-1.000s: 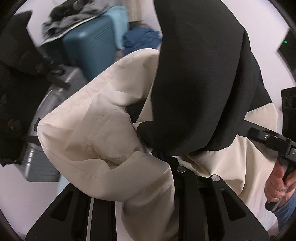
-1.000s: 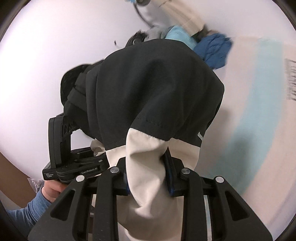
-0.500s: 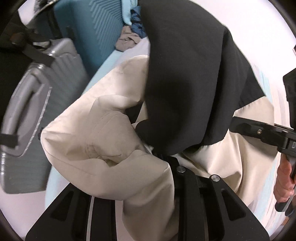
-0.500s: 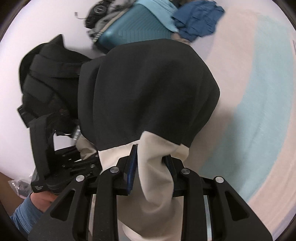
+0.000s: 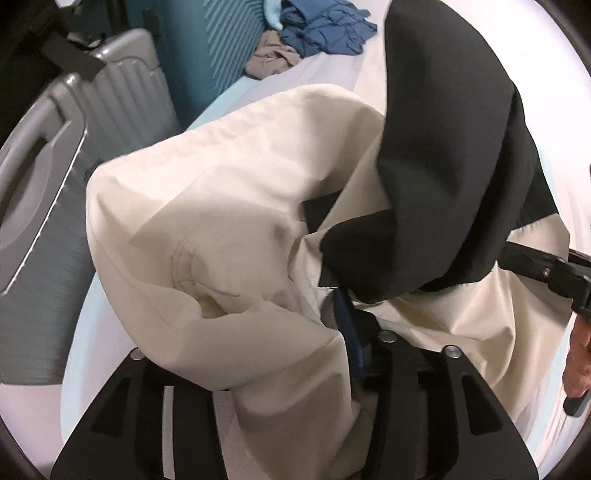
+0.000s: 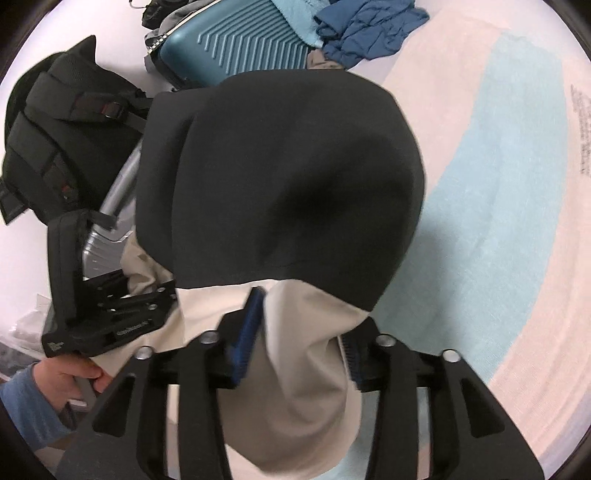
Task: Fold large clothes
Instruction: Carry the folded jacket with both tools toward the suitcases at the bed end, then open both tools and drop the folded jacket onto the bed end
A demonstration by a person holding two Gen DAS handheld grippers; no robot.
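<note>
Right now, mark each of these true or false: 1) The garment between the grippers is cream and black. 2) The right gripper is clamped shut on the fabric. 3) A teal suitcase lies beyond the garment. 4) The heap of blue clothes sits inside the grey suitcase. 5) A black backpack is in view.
1) True: the garment has a black part and a cream part.
2) False: the right gripper has just been opening; cream fabric lies loose between its blue pads, which stand apart.
3) True: the teal suitcase lies behind it.
4) False: the blue clothes lie on the bed, beside the teal suitcase.
5) True: the backpack shows in the right wrist view.
</note>
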